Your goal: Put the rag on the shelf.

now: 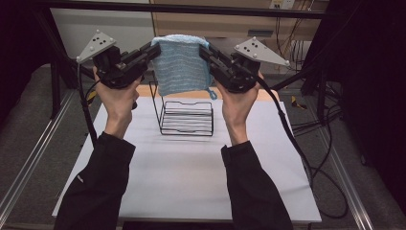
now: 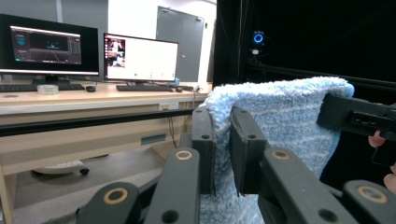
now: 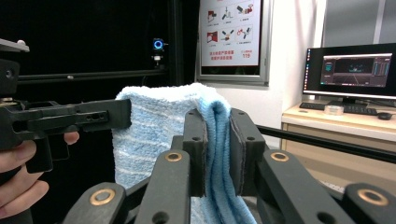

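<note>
Two grippers hold a folded blue towel [image 1: 181, 64] aloft above the tabletop [image 1: 191, 167]: the left gripper [image 1: 154, 50] has its jaws clamped on one top corner, the right gripper [image 1: 205, 51] on the other. Behind the towel, a black wire rack [image 1: 186, 117] is partly hidden.

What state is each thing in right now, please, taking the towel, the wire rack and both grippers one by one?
blue towel: folded double, held up in the air above the rack, hanging down, a small loop at its lower right corner.
wire rack: standing on the white table, nothing on it.
left gripper: shut on the towel's upper left edge.
right gripper: shut on the towel's upper right edge.
</note>
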